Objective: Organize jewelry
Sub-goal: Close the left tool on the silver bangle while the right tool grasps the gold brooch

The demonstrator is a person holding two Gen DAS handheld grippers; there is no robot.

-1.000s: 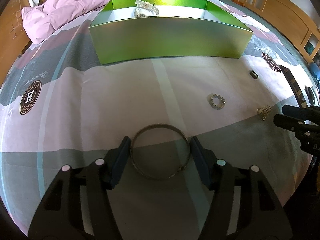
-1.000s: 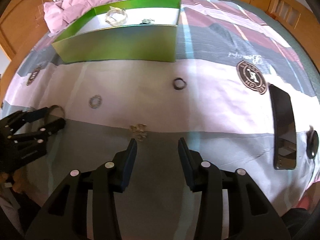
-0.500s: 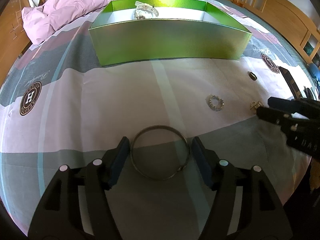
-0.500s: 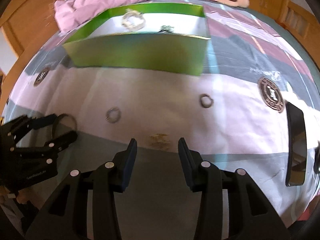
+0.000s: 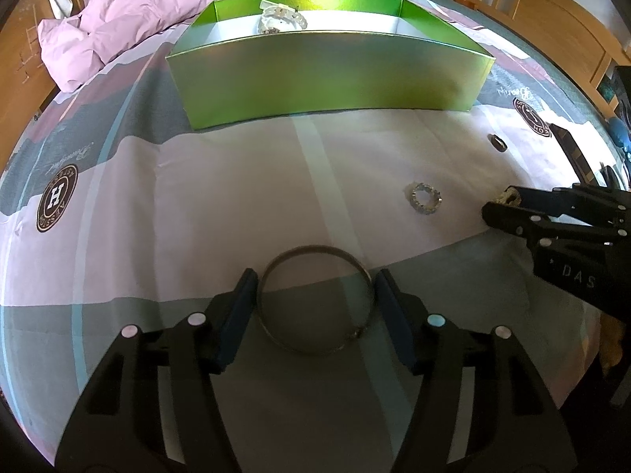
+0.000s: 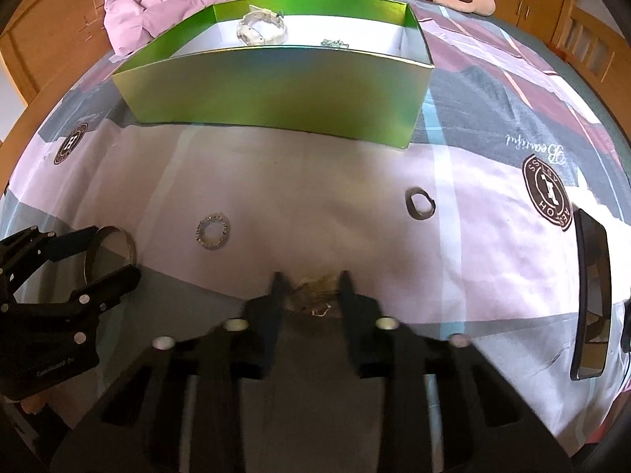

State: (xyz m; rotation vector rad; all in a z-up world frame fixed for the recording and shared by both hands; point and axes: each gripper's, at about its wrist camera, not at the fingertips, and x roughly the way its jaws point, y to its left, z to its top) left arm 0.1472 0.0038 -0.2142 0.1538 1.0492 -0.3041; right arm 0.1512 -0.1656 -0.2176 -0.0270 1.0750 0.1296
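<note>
A thin metal bangle (image 5: 315,250) lies flat on the patterned bedsheet. My left gripper (image 5: 315,276) straddles it, jaws closing, with both pads against its sides; the right wrist view shows the bangle (image 6: 128,244) and that gripper (image 6: 114,252) at the left. A small gold jewelry piece (image 6: 315,295) sits between the fingers of my right gripper (image 6: 311,280), whose jaws are closing around it, blurred, with no firm press visible. In the left wrist view this piece (image 5: 508,197) shows at the right gripper's (image 5: 499,201) tips. The green box (image 5: 327,79) stands beyond.
A beaded ring (image 5: 424,199) and a dark ring (image 5: 497,142) lie loose on the sheet. The box (image 6: 276,90) holds a white bracelet (image 6: 262,29) and a small trinket (image 6: 334,43). A phone (image 6: 591,299) lies at the right, a pink quilt (image 5: 130,19) at the back left.
My right gripper has moved forward to the gold piece and its jaws have narrowed around it. The left gripper stays at the bangle.
</note>
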